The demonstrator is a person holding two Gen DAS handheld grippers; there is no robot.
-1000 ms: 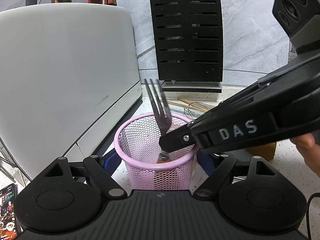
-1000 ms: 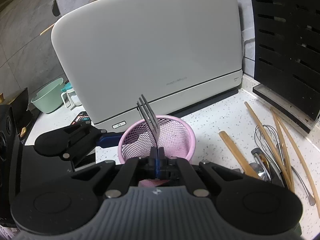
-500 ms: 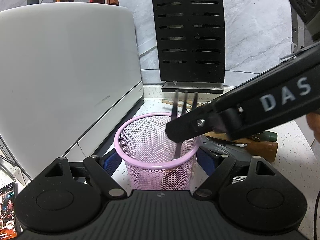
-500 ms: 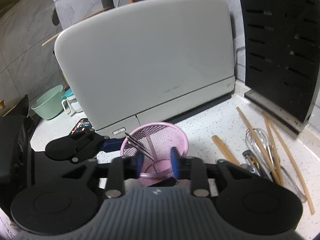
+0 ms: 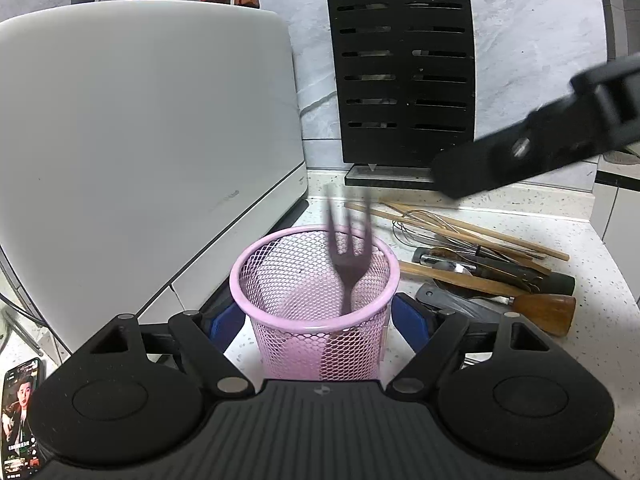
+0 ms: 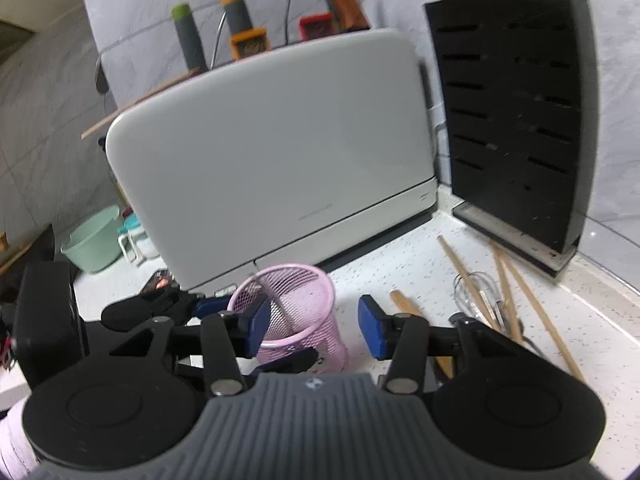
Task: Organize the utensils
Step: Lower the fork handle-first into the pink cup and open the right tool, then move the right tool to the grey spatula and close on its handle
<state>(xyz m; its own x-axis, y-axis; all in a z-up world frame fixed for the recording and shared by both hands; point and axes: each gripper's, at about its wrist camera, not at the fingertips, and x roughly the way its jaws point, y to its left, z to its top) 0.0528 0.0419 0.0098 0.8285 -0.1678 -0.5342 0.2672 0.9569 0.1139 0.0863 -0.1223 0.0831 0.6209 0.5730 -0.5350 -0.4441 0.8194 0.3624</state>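
Standing fork [image 5: 347, 256] inside pink basket [image 5: 316, 332], between left tool [image 5: 318, 320] pads.

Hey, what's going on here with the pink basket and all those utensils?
A person is sorting utensils with two handheld grippers. The left gripper grips the pink mesh cup on the counter. The right gripper has just been opening, nothing between its fingers, and the fork now stands in the cup, tines up. More utensils, a whisk and chopsticks among them, lie beside the cup.
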